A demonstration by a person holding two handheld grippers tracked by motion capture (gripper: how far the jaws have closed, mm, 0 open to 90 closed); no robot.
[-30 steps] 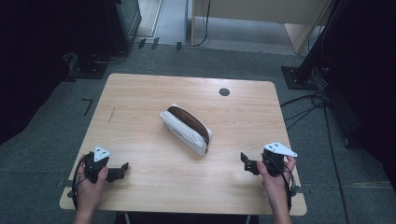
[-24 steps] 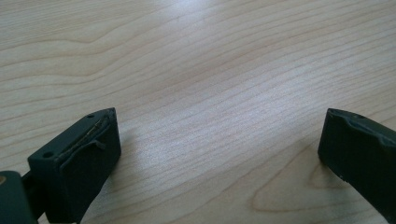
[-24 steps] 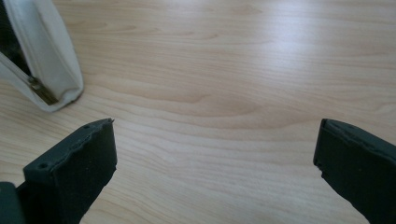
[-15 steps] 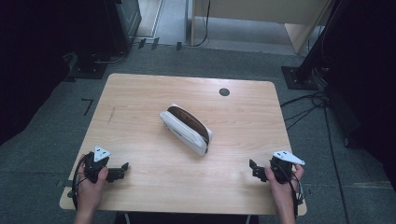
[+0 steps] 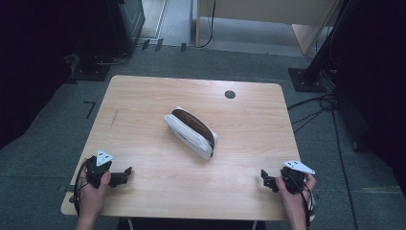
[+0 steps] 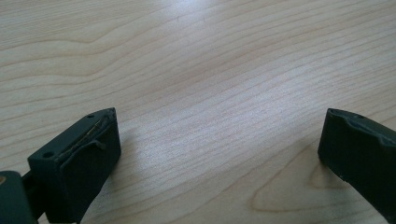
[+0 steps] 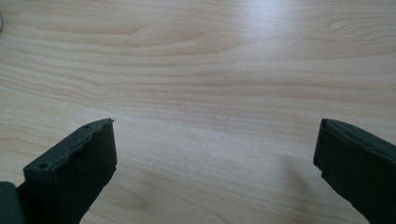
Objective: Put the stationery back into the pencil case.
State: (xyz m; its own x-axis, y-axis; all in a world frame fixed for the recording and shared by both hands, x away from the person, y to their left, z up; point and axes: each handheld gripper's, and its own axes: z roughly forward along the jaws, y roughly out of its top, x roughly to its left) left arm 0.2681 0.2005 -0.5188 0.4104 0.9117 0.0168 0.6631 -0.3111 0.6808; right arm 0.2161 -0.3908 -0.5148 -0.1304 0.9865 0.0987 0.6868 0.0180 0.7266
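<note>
The white pencil case (image 5: 190, 132) lies on its side in the middle of the table (image 5: 143, 96), set at a slant, with its brown open mouth turned up and toward the far edge. It sits well ahead of both pairs of jaws and between their lines of reach, touched by neither.

The left gripper (image 5: 125, 175) rests near the near-left corner of the table, its jaws spread wide with only bare wood grain between them, as the left gripper view (image 6: 215, 154) shows. The right gripper (image 5: 265, 181) sits near the near-right corner, jaws likewise released and empty, bare table between them in the right gripper view (image 7: 215, 154).

The main risk, as I judge it, comes from the case being soft and slanted. A single pair of jaws closing on one fabric wall could pinch only a fold, and the case would sag or slip out on lifting. Coming in low along the table, a jaw tip may shove the case ahead of itself rather than straddle it, turning it or sliding it toward the small dark round grommet (image 5: 230, 94) beyond it. With the mouth open, tipping the case during a lift could spill whatever is inside; the contents cannot be made out from here.
</note>
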